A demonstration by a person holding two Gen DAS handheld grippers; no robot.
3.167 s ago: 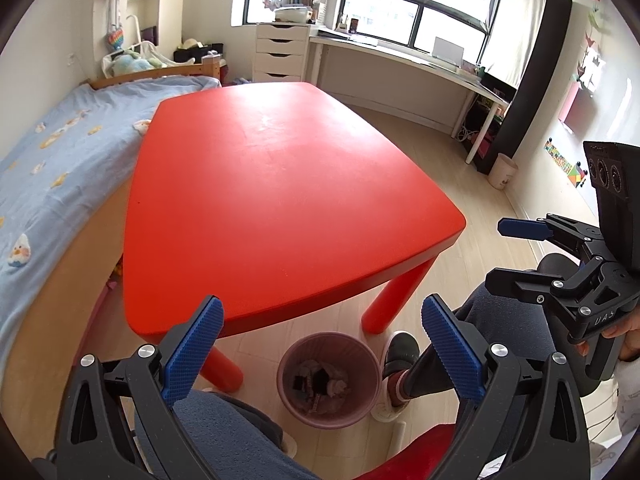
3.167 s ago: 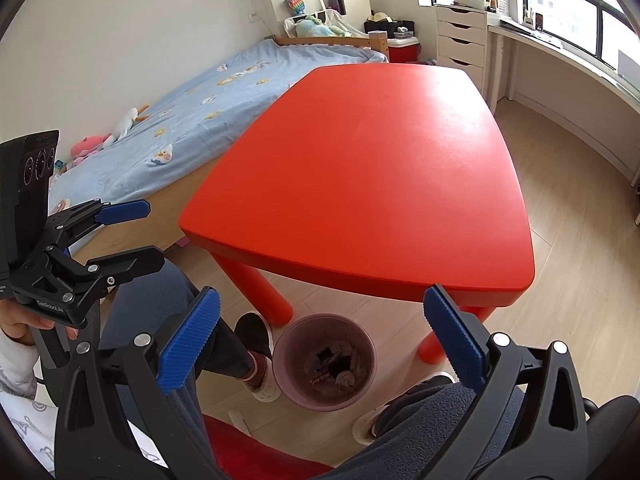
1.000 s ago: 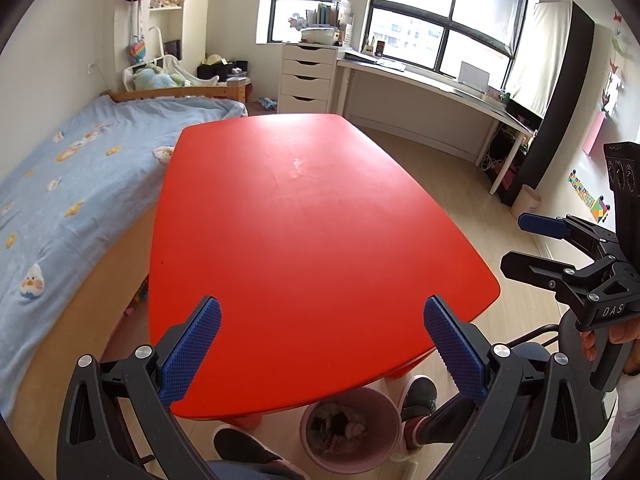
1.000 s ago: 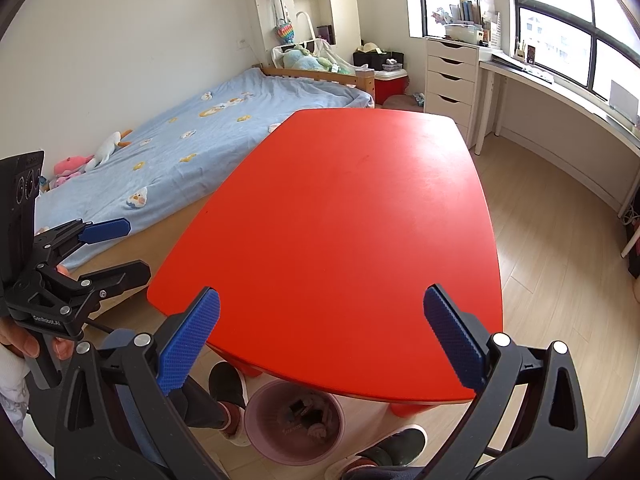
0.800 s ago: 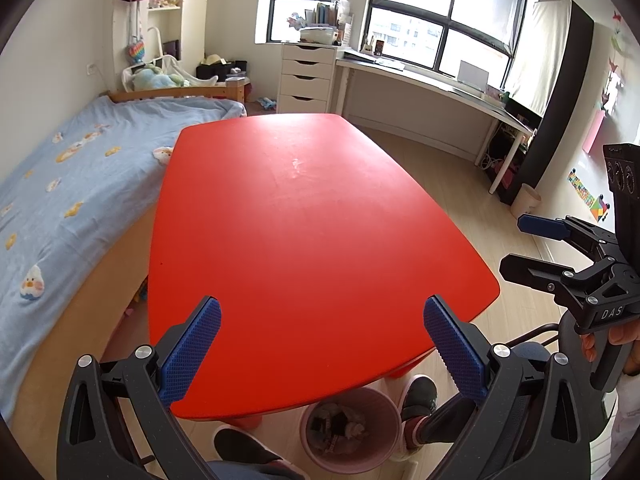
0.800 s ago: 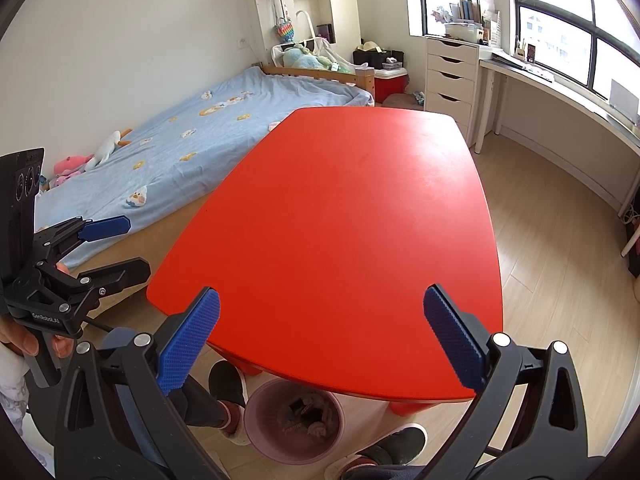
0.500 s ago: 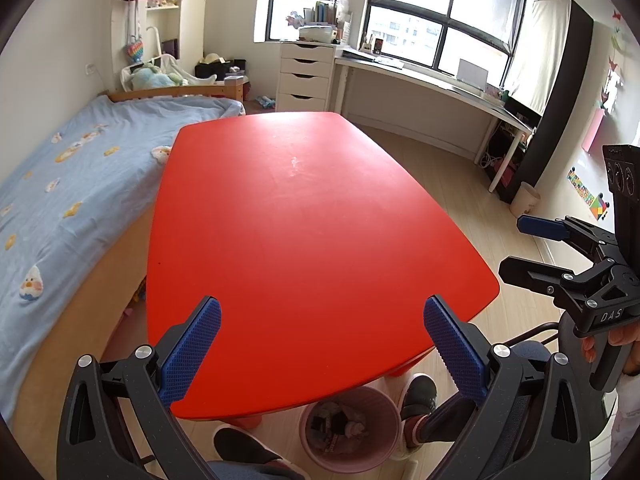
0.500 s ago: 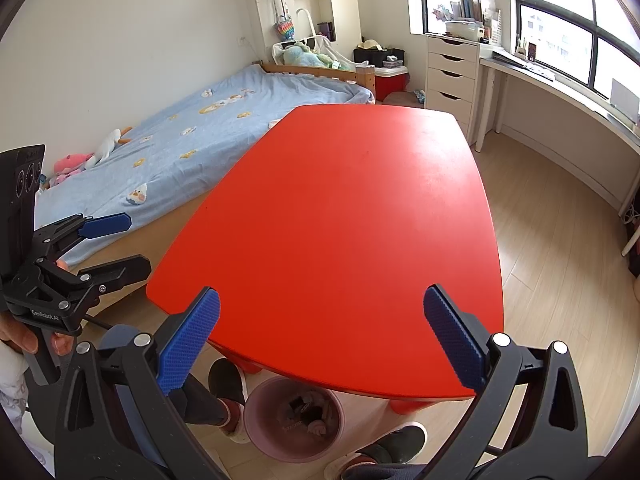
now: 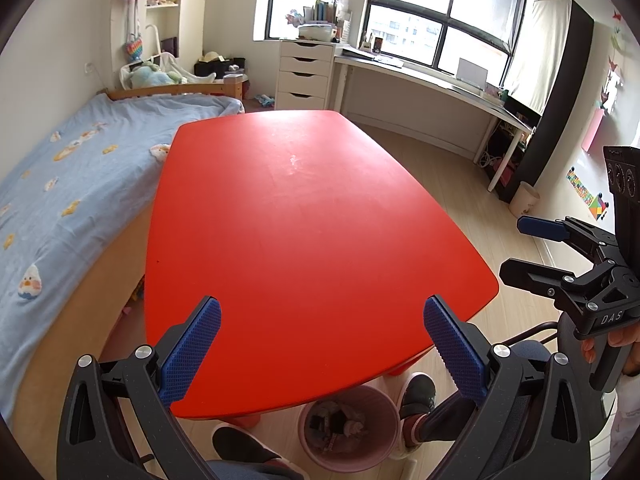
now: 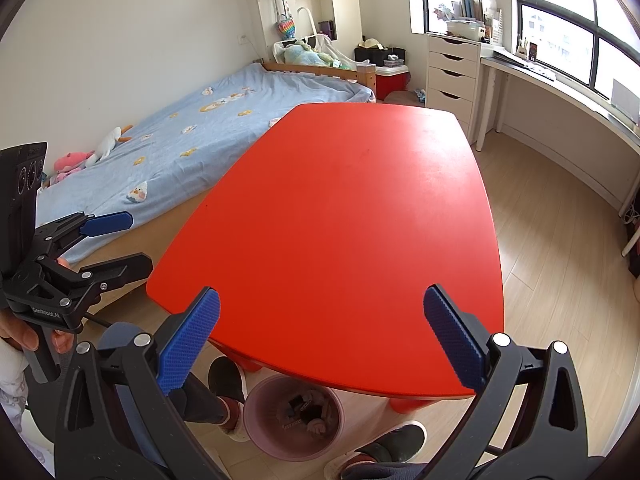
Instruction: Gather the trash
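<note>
1. The left gripper (image 9: 322,342) hangs above the near end of the red table (image 9: 304,232), its blue-padded fingers (image 9: 192,346) spread wide with nothing between them.
2. The right gripper (image 10: 320,336) hangs over the same end of the table, jaws likewise released and empty; its blue pads (image 10: 454,340) frame the tabletop's near edge.
3. Each gripper shows in the other's camera: the right one at the far right of the left wrist view, held in a hand (image 9: 616,344), and the left one at the far left of the right wrist view, both with jaws parted.
4. The pink wastebasket (image 10: 294,416) stands on the wooden floor (image 10: 560,248) just under the table's near edge, between the person's shoes (image 9: 416,396).
5. Crumpled trash (image 9: 340,426) lies inside the wastebasket.
6. A bed with a light blue cover (image 9: 68,184) runs beside the table on the left.
7. A white drawer unit (image 10: 452,76) stands beyond the table under the window.
</note>
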